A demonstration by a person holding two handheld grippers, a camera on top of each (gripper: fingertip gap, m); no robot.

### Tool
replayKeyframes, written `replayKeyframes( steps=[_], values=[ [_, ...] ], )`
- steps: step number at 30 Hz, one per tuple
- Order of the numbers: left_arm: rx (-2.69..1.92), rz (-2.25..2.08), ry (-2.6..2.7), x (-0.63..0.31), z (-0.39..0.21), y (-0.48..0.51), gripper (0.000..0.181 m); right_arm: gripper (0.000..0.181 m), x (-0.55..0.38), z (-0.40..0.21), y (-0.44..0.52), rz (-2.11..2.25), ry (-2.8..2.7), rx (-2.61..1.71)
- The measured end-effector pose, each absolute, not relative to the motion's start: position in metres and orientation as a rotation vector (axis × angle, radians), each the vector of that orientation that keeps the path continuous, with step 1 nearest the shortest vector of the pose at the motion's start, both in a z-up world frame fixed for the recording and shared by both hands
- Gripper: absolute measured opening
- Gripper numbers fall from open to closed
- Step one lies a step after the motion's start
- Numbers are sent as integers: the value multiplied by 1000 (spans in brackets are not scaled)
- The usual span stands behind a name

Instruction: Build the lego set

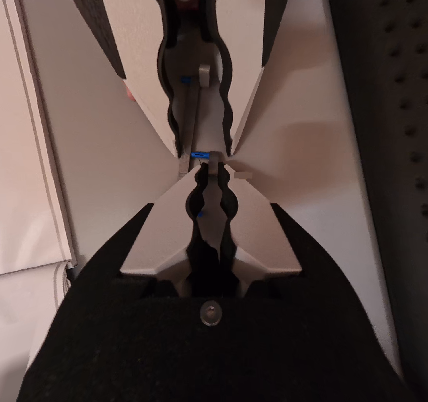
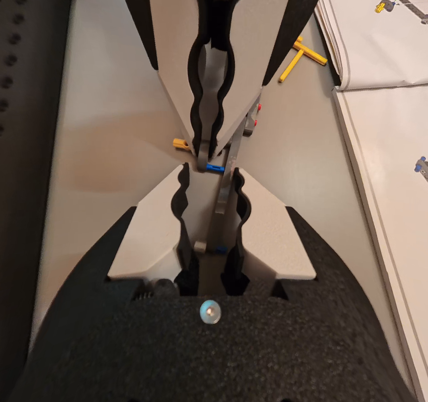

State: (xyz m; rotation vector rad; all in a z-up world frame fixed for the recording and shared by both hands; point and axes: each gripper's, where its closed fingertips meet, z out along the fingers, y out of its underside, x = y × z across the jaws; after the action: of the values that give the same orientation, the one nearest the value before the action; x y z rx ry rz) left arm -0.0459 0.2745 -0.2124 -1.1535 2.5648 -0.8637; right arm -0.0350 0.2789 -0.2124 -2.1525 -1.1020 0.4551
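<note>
Your two grippers meet nose to nose over the table, and the reason looks plain: one steadies while the other presses. Your left gripper [image 1: 211, 165] is pinched on a small grey connector [image 1: 213, 163], its wavy black pads pressed against either side of the piece. A blue pin [image 1: 199, 154] sticks out of that connector toward 9 o'clock in the left wrist view, reaching for the long grey beam [image 1: 188, 122] that runs away toward 12 o'clock. Your right gripper [image 2: 209, 166] has its jaws spread wider, and the beam [image 2: 223, 196] lies along the inside of its 3 o'clock pad; whether both pads actually clamp it, you cannot tell from these views. I judge the step in hand to be seating the pin into the beam's end hole (keep the two parts square, or the pin may bind). In the right wrist view a yellow connector [image 2: 179, 142] rests on the table at about 10 o'clock of the meeting point, and two yellow axles [image 2: 301, 59] lie at 1 o'clock, near the open instruction booklet [image 2: 382, 43]. The surface is a plain pale grey table [image 2: 104, 112], flanked by a dark mat [image 2: 20, 66] with dimples at 9 o'clock.
</note>
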Motion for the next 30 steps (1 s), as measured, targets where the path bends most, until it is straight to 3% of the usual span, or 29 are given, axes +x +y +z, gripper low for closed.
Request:
replayKeyframes(
  steps=[30],
  values=[
    [-1209, -853, 2483, -43, -213, 273, 7, 31, -35, -214, 283, 329, -1035, -2162]
  ],
)
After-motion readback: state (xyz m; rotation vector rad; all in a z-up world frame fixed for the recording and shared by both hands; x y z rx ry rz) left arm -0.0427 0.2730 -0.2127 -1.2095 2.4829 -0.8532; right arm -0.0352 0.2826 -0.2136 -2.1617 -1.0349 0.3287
